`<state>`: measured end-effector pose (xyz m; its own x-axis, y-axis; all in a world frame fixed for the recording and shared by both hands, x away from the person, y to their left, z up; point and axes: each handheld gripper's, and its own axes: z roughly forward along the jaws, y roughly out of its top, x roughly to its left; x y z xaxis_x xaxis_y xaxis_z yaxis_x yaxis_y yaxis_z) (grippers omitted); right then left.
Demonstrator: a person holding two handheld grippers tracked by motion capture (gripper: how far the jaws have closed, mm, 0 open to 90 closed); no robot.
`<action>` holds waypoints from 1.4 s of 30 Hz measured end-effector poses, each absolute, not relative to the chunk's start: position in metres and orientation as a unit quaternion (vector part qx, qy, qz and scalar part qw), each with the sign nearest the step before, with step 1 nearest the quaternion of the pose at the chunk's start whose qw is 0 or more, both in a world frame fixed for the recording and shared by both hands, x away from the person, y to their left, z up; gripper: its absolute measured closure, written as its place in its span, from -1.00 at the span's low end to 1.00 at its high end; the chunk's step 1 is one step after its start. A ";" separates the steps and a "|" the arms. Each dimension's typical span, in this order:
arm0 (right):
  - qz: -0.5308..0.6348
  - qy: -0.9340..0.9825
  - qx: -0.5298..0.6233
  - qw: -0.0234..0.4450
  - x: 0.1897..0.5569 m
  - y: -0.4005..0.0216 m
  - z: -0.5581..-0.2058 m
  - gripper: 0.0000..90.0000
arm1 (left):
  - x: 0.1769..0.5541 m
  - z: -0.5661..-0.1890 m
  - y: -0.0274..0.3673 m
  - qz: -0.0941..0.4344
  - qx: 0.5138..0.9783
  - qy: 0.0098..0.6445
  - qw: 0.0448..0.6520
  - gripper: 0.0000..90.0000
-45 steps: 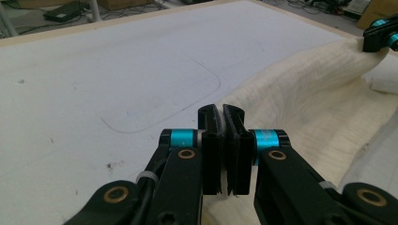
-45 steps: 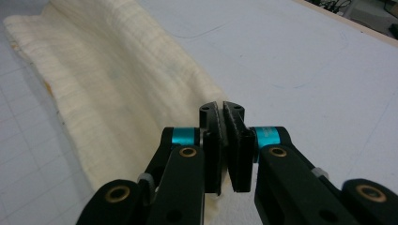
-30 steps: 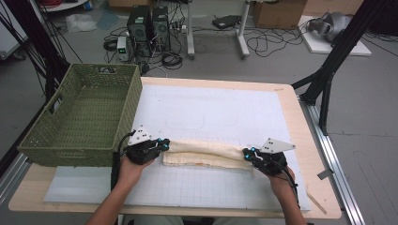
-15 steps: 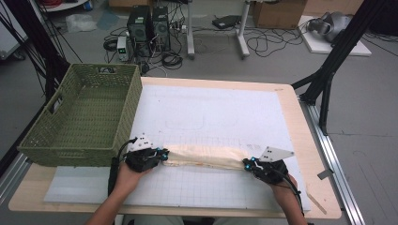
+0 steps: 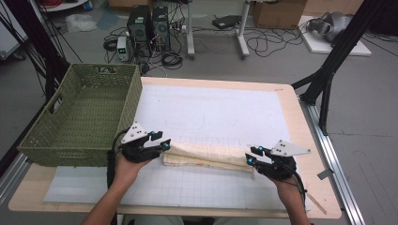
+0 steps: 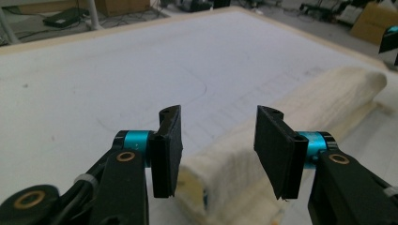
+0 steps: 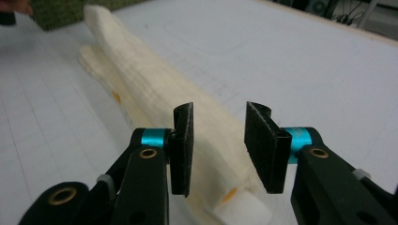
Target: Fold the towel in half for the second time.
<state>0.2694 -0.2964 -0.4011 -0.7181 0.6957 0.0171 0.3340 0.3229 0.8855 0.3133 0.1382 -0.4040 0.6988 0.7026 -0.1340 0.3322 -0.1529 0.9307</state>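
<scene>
High view: overhead, from the person's side, looking forward and down. Each gripper view sits low and close, looking along the folded cream towel from opposite ends, seemingly facing each other.

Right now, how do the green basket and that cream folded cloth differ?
The green basket is a stiff, woven, deep-walled box; the cream folded cloth is soft and lies low and long. The basket sits at the table's left edge, away from the claws; the cloth stretches between the left claw and right claw, both open at its ends. Both rest on the table.
</scene>
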 end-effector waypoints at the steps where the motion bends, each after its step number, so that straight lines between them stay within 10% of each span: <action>1: 0.487 0.786 0.329 0.193 0.271 -0.294 -0.397 0.33 | 0.317 -0.404 0.134 0.166 0.740 0.348 0.551 0.18; 11: 0.394 0.824 0.379 0.149 0.328 -0.254 -0.428 0.66 | 0.345 -0.426 0.114 0.144 0.772 0.359 0.504 0.36; 22: 0.383 0.854 0.325 0.138 0.311 -0.251 -0.433 0.97 | 0.339 -0.416 0.122 0.152 0.767 0.344 0.520 0.38; 31: 0.386 0.859 0.311 0.131 0.296 -0.255 -0.443 0.98 | 0.358 -0.424 0.116 0.138 0.761 0.404 0.489 -0.40; 33: 0.386 0.860 0.308 0.129 0.295 -0.256 -0.443 0.98 | 0.360 -0.432 0.112 0.105 0.785 0.397 0.464 -0.27; 37: 0.399 0.854 0.309 0.126 0.294 -0.259 -0.441 0.85 | 0.349 -0.435 0.108 0.113 0.810 0.352 0.454 0.66; 42: 0.462 0.794 0.360 0.161 0.296 -0.273 -0.418 0.30 | 0.336 -0.428 0.112 0.130 0.808 0.331 0.471 0.85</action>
<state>0.2960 -0.2734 -0.4185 -0.6893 0.7205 0.0758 0.4220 0.3142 0.8504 0.3355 0.1117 -0.4280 0.7471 0.6569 -0.1015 0.4122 -0.3381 0.8460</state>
